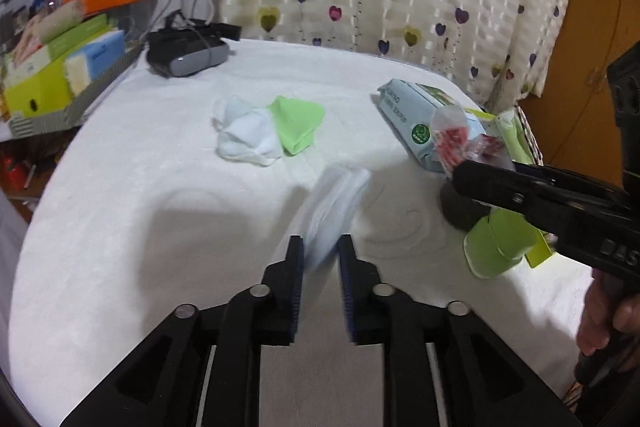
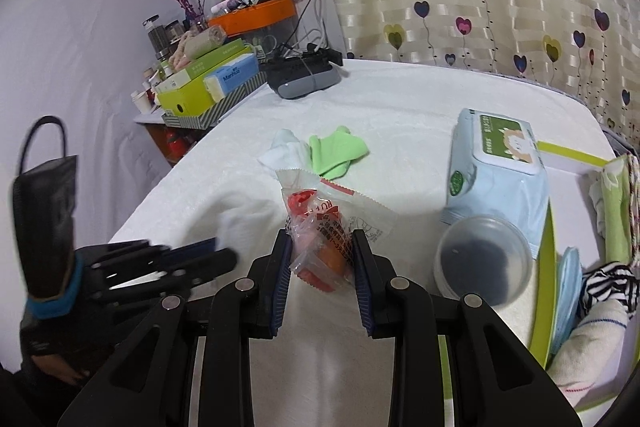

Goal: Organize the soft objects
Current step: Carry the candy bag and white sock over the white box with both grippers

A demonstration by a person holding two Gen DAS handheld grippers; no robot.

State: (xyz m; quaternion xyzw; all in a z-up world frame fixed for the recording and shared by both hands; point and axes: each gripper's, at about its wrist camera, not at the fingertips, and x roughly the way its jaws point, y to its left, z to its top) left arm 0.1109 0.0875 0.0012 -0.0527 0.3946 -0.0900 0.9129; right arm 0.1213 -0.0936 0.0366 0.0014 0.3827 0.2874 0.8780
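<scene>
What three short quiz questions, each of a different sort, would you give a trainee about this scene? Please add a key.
1. True or false: the green cloth lies against the white cloth.
2. What is the right gripper shut on? A: clear snack packet. B: striped towel. C: black mask.
3. Fill in: in the right wrist view, a clear round ___ stands just in front of the wipes pack.

Key: 1 true; 2 A; 3 container.
</scene>
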